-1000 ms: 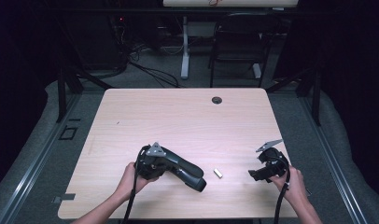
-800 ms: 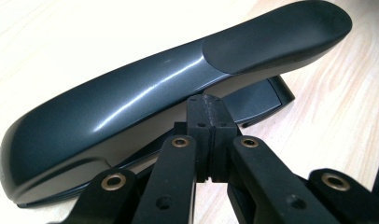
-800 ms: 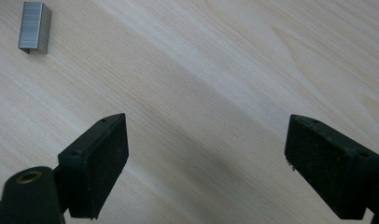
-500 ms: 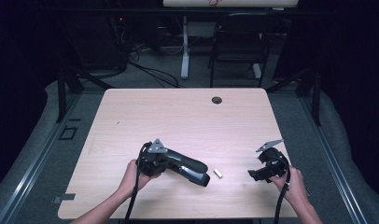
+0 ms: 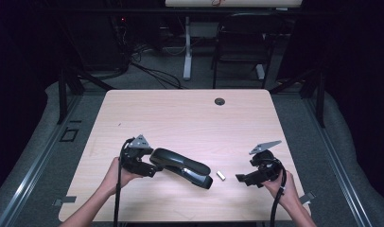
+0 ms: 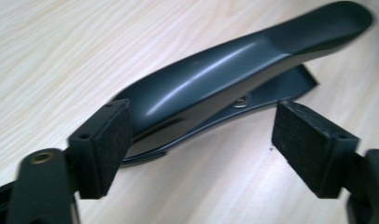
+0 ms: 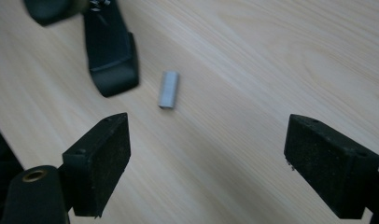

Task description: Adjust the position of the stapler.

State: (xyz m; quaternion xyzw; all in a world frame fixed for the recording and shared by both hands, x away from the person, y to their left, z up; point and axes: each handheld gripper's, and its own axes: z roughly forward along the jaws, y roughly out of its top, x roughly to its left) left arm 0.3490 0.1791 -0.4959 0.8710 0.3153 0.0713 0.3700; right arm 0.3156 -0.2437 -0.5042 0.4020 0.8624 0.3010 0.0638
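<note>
My left tool (image 6: 197,144) has just been opening; its jaws stand wide around one glossy black plastic stapler (image 6: 234,79), unpressed. My right tool (image 7: 220,158) gapes empty, near one small grey staple strip (image 7: 169,89) on the pale wooden table (image 5: 180,118).

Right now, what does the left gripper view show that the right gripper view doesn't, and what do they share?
Left gripper view: the black stapler from its rear end along most of its length, lying between the left gripper's jaws, which have just been opening and do not press on it. Right gripper view: the small strip of staples lying beside the stapler's front end, ahead of the open right gripper. Both: the stapler and the wooden table.
</note>
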